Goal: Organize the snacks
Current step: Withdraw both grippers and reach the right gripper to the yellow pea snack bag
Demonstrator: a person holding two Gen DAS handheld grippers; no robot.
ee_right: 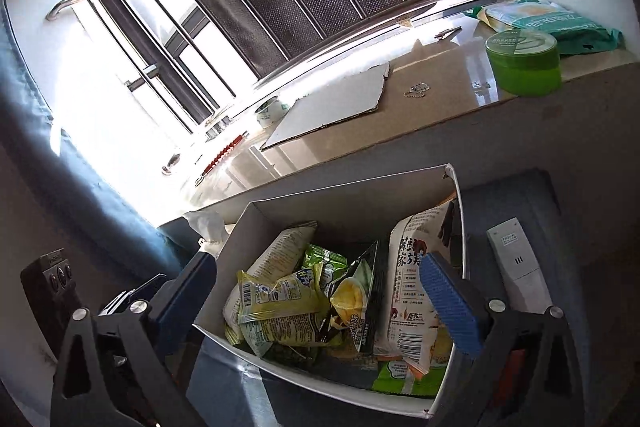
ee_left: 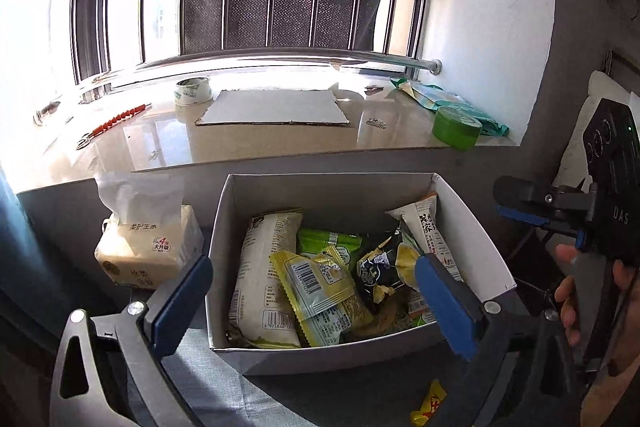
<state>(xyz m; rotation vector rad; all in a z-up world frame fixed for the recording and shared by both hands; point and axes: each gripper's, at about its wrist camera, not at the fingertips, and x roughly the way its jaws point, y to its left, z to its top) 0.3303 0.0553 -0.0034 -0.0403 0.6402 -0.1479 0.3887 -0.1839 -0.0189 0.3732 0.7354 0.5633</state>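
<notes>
Both of your grippers are spread wide with nothing between the pads. Your left gripper [ee_left: 312, 299] frames one white box [ee_left: 224, 227], and your right gripper [ee_right: 316, 291] frames the same box [ee_right: 460, 219] from the other side.

Inside the box you have at least six snack packets heaped together. Between your left jaws lie a tall pale packet [ee_left: 264, 275] nearest the left pad, a yellow packet with a barcode [ee_left: 320, 291] across the middle, a green packet [ee_left: 328, 243] behind it, and a dark chip bag [ee_left: 380, 267] just beside the right pad. A white packet with red print [ee_left: 428, 227] leans on the far right wall, above that pad. From your right gripper you also see a green-and-white packet [ee_right: 404, 375] flat on the box floor, below the right pad.

One yellow wrapper [ee_left: 430, 407] lies outside the box, under your left gripper's right jaw.

Outside the left pad stands one tissue pack [ee_left: 148, 247]. Beyond the box, the sill carries one cardboard sheet [ee_left: 276, 109], one tape roll [ee_left: 193, 90], one green jar [ee_left: 458, 129] and one teal pouch [ee_left: 440, 99]. One white remote [ee_right: 516, 263] lies right of your right gripper's right pad.
</notes>
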